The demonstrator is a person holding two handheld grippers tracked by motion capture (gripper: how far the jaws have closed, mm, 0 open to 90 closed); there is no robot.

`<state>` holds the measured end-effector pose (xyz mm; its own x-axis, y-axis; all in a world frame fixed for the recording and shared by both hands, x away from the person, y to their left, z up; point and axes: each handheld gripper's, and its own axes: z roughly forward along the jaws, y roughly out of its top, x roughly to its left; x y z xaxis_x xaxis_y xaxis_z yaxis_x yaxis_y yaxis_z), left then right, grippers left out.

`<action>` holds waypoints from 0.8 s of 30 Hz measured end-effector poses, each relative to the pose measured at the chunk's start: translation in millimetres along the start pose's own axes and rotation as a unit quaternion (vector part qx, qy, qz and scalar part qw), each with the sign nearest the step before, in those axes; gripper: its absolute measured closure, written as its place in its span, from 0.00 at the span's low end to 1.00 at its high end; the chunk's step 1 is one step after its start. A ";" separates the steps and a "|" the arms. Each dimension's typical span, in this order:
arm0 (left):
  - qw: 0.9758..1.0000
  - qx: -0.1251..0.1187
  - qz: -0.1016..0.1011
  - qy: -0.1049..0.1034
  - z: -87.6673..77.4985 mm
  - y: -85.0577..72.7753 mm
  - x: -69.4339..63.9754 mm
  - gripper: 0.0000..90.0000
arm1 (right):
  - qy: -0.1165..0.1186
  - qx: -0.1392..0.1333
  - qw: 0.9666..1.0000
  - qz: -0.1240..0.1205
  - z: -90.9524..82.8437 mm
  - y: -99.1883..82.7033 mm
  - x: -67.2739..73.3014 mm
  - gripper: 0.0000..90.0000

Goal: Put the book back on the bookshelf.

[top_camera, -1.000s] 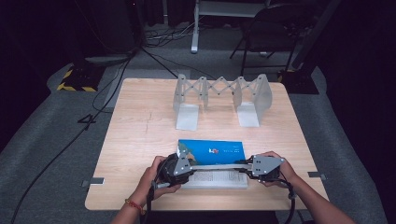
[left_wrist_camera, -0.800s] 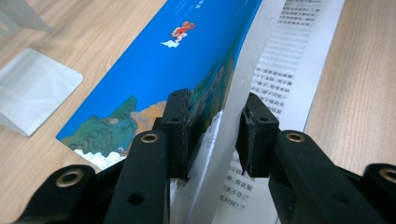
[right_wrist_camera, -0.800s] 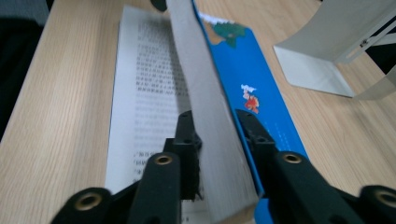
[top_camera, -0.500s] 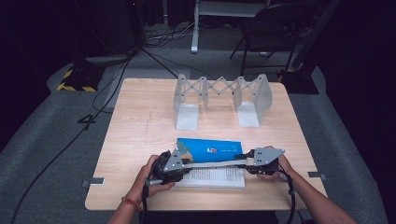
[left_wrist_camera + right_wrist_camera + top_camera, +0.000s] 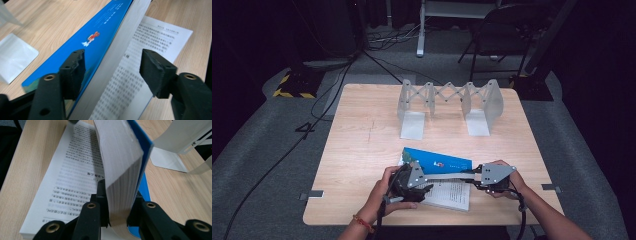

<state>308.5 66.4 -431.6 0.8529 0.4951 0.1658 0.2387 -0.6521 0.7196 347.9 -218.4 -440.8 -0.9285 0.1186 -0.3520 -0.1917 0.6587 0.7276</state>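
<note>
A thick book with a blue cover [image 5: 437, 161] lies open near the table's front edge, one printed page [image 5: 451, 193] flat on the wood. Its other half stands raised as a block of pages [image 5: 120, 162] backed by the blue cover [image 5: 100, 32]. My right gripper [image 5: 118, 197] is shut on the lower end of that raised block, cover included. My left gripper [image 5: 112, 62] is open, its jaws set wide on either side of the block's edge, one over the blue cover and one over the printed page. In the high view, the left gripper [image 5: 428, 181] and right gripper [image 5: 471, 178] face each other across the book.
A pale grey expanding bookend rack [image 5: 447, 100] stands at the back of the wooden table [image 5: 362, 150], its flat foot plates [image 5: 15, 57] resting on the wood. A dark chair [image 5: 507, 30] and cables [image 5: 337, 75] lie beyond on the grey floor.
The blue-covered half of the book has tilted up off the table and swung askew. Both hands have shifted only slightly and kept their places at the book's two ends.
</note>
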 end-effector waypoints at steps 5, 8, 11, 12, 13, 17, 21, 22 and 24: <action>1.000 0.006 0.001 0.000 11.2 5.6 -4.5 0.41 | -0.002 0.004 1.000 -0.003 0.5 2.2 1.9 0.86; 1.000 0.003 -0.007 0.014 14.0 7.2 -7.1 0.46 | -0.001 0.006 1.000 0.000 1.1 2.9 2.0 0.86; 0.999 0.005 -0.005 0.034 14.7 6.3 -7.8 0.58 | -0.002 0.006 1.000 0.004 1.4 3.6 1.4 0.86; 1.000 0.004 -0.001 0.029 14.7 5.4 -7.3 0.63 | -0.003 0.007 1.000 0.004 1.5 3.9 1.8 0.86; 1.000 0.003 0.002 0.027 14.9 4.4 -7.1 0.66 | -0.003 0.008 1.000 0.004 1.7 4.1 2.0 0.86; 0.999 -0.024 0.018 0.023 15.2 -3.9 -6.5 0.77 | -0.005 0.000 1.000 0.015 1.4 4.8 0.5 0.81; 0.999 -0.046 0.008 0.020 13.9 -9.1 -3.0 0.81 | -0.015 -0.037 0.997 0.063 -4.2 2.9 -8.0 0.64; 0.998 -0.053 0.005 0.015 12.6 -10.2 -0.6 0.82 | -0.031 -0.036 0.996 0.070 -6.3 0.7 -11.1 0.56; 0.997 -0.073 -0.003 0.011 7.2 -13.5 4.7 0.82 | -0.031 -0.051 0.992 0.112 -14.6 -12.0 -22.0 0.50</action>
<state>312.7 73.4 -445.4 0.8412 0.5117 0.1746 0.1723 -0.5598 0.8105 366.1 -239.8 -433.2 -0.9310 0.3007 -0.2069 -0.0165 0.5316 0.8469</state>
